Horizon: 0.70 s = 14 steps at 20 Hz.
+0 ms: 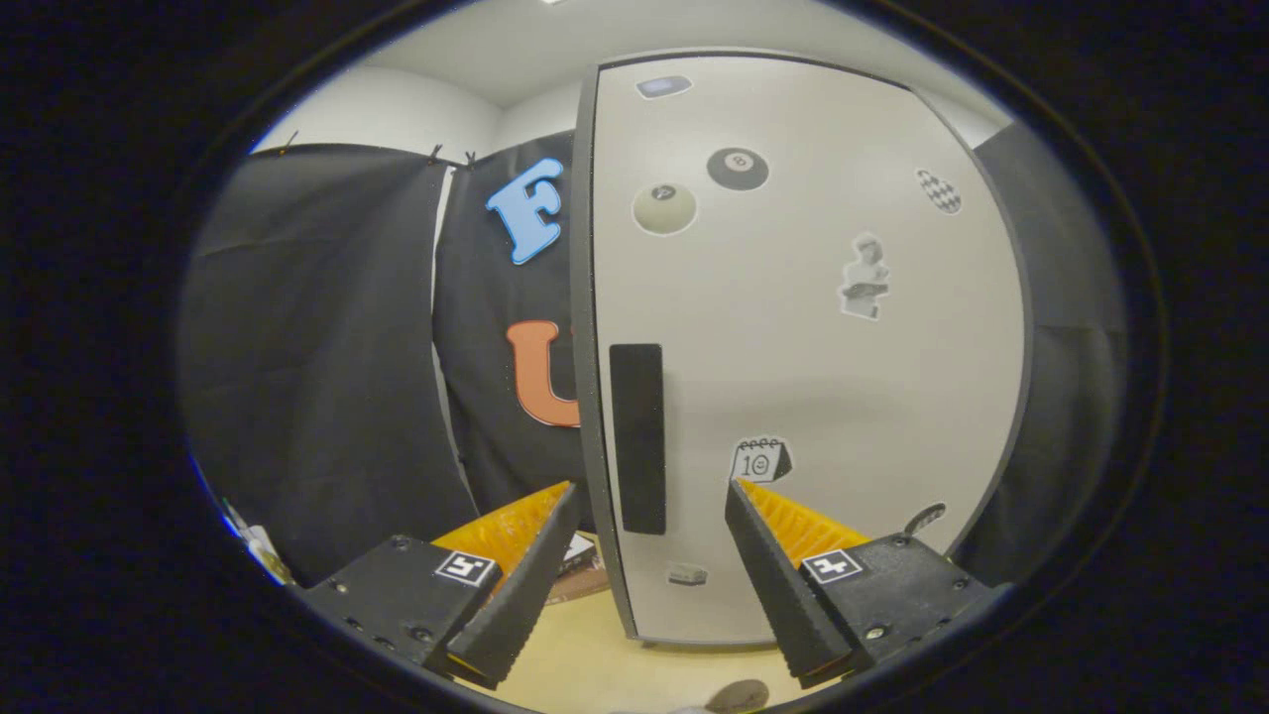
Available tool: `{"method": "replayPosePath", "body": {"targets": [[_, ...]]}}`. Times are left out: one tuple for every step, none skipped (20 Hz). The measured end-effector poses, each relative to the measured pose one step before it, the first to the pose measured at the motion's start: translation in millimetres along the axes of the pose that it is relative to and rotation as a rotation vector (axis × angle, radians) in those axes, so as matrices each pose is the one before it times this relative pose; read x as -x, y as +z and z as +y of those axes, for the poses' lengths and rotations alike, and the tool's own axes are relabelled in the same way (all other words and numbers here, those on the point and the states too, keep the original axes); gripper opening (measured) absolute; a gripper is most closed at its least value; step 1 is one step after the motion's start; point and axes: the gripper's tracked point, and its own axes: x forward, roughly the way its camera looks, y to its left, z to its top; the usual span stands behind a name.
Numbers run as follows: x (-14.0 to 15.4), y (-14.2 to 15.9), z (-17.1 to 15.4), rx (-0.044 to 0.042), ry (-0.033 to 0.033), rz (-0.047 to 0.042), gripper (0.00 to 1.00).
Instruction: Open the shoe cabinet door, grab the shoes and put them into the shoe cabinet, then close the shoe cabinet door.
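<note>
The shoe cabinet door [813, 327] is a tall pale panel with several stickers, standing just ahead of my fingers. A dark vertical handle [636, 436] sits near its left edge. My gripper [649, 491] is open, its fingertips on either side of the handle's lower part and the door's left edge. Nothing is pressed between the fingers [525, 565]. The door looks shut or nearly so; I cannot tell whether it is ajar. A small bit of something patterned [580, 565] shows low down behind the left finger, by the door's edge.
Black cloth [327, 367] hangs to the left of the cabinet and behind it, with more on the right [1071, 397]. A light wooden surface [595, 664] lies below the fingers at the foot of the door.
</note>
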Motion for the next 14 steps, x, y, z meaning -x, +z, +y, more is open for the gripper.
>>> {"method": "replayPosePath", "body": {"targets": [[-10.85, -0.07, 2.87, -0.00604, 0.00233, 0.00635, 0.95], [-8.85, -0.94, 2.33, -0.00761, 0.0018, 0.0104, 0.93], [-7.81, -0.77, 1.41, -0.00665, 0.00184, 0.008, 0.9], [-6.33, 0.86, 0.45, -0.00112, -0.00489, 0.00481, 0.9], [-5.62, 0.29, -1.18, -0.00317, -0.00623, 0.00283, 0.86], [-3.75, 1.21, 1.53, -0.00693, 0.00077, 0.00035, 0.83], [0.64, 0.0, -0.02, -0.00956, -0.01261, 0.00143, 0.77], [-2.4, 1.81, -2.14, -0.00696, -0.02395, -0.0056, 0.72], [0.02, -0.52, -2.11, -0.01077, -0.02863, -0.00068, 0.66], [-2.82, 0.49, -2.96, 0.00028, -0.03412, -0.00147, 0.6], [2.47, 0.28, -0.37, 0.00644, -0.0167, 0.00002, 0.51], [-0.81, -1.02, -0.29, 0.02288, -0.01373, 0.00395, 0.42], [-1.22, -0.35, 0.33, 0.01733, -0.01124, 0.00159, 0.41], [-0.59, 0.0, -0.2, 0.00489, -0.00161, -0.00302, 0.4]]}}
